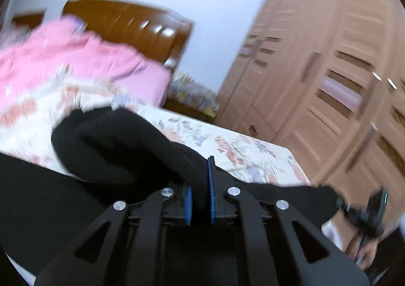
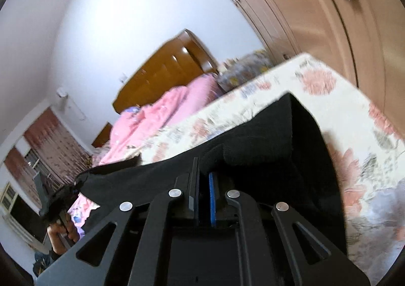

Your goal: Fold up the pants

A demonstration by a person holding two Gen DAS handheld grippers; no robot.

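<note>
The black pants [image 1: 121,144] are held up over a bed with a floral sheet [image 1: 235,149]. My left gripper [image 1: 201,179] is shut on a bunched edge of the pants, with the fabric pinched between its blue pads. My right gripper [image 2: 203,179] is shut on another edge of the pants [image 2: 278,139], which drape over the floral sheet [image 2: 349,119]. The right gripper [image 1: 364,212] shows at the lower right of the left wrist view, in a hand. The left gripper [image 2: 54,200] shows at the lower left of the right wrist view. Both views are blurred.
A pink quilt [image 1: 63,58] is heaped at the head of the bed, against a brown wooden headboard [image 1: 131,23]. A tall light wooden wardrobe [image 1: 329,71] stands beside the bed. A window with patterned curtains [image 2: 48,139] is on the far wall.
</note>
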